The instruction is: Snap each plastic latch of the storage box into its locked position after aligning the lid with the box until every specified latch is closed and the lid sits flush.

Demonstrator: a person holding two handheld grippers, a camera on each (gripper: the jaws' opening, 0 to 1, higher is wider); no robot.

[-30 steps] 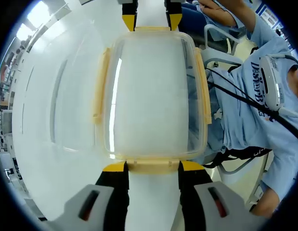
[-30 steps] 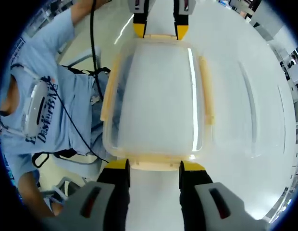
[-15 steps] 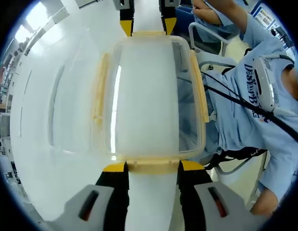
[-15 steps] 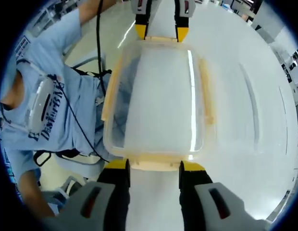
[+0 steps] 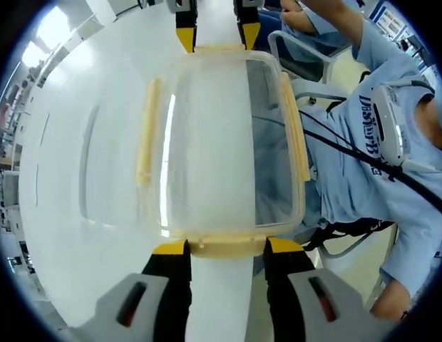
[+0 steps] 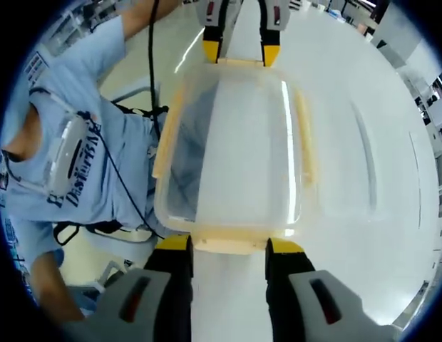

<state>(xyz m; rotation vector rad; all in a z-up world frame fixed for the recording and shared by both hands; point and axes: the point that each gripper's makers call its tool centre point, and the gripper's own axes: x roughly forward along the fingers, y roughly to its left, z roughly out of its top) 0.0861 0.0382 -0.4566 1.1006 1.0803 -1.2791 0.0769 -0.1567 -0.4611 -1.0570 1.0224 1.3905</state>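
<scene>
Left gripper grips the near latch of the box; right gripper grips the opposite latch above the table.

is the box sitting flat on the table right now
No, the storage box is tilted up between the left gripper and right gripper, one at each end.

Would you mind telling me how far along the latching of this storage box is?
The clear lid already sits on the box. In hand: the left gripper and right gripper stand at the two end latches, one at each short end. Whether those ends have clicked shut cannot be told. Left to do: confirm the long side latches, which appear to lie against the box, and that the lid is flush.
</scene>
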